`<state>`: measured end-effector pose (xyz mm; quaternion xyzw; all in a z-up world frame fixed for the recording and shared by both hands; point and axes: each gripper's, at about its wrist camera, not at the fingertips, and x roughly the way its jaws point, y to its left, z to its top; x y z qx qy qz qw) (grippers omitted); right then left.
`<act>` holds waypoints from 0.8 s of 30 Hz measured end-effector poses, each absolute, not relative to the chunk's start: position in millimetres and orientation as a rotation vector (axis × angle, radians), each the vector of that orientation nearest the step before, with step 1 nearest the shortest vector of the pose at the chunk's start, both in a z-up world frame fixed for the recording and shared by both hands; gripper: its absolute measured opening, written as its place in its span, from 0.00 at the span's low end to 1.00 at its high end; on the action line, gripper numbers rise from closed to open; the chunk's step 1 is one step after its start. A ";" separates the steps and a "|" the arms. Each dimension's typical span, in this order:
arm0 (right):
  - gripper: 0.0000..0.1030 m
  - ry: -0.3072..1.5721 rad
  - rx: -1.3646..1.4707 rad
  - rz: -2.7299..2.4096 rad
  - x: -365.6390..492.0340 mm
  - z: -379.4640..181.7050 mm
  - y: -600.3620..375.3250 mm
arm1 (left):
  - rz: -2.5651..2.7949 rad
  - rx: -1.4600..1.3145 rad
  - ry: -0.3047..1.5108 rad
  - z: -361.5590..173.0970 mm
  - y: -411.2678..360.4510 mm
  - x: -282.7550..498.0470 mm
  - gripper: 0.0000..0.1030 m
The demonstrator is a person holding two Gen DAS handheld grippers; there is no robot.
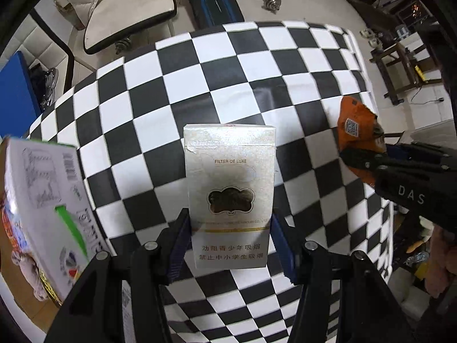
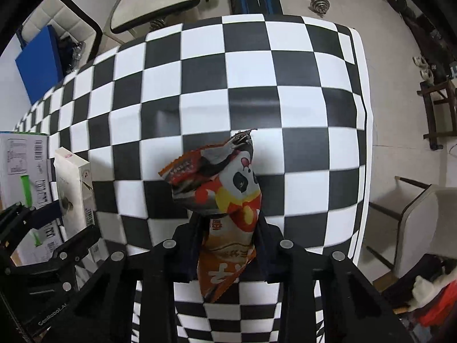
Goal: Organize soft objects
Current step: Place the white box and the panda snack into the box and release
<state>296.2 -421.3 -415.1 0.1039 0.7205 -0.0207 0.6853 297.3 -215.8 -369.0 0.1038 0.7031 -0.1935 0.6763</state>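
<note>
I have the cigarette pack (image 1: 230, 197) pinched upright in my left gripper (image 1: 230, 245), its blue pads pressing the pack's two narrow sides, lifted clear above the checkered surface (image 1: 228, 80). My right gripper (image 2: 228, 245) has its jaws pressed together on the orange snack packet (image 2: 222, 200), which crumples above them and hangs below, also off the surface. So I judge both pickups done and the carry in hand.

A white printed box (image 1: 48, 200) sits at the left edge of the surface, just beside the pack; I cannot tell whether it is open or what it holds. A wooden rim with some cloth shows beneath it, too cut off to read.

Next I need a clear drop spot: move each item over its place, lower, then spread the jaws, minding that the limp packet may sag or slip.
</note>
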 end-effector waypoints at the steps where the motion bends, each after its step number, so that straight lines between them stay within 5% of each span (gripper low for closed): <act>1: 0.33 1.601 0.248 -0.038 290.8 -407.4 -420.0 | -0.439 0.216 1.570 -363.0 -209.6 298.0 0.51; 14: 0.33 1.416 0.373 0.174 222.9 -280.7 -297.8 | -0.398 -0.014 1.393 -242.5 -69.1 256.4 0.51; 24: 0.33 1.401 0.500 0.307 195.7 -254.5 -132.4 | -0.271 -0.111 1.458 -252.6 68.3 252.1 0.51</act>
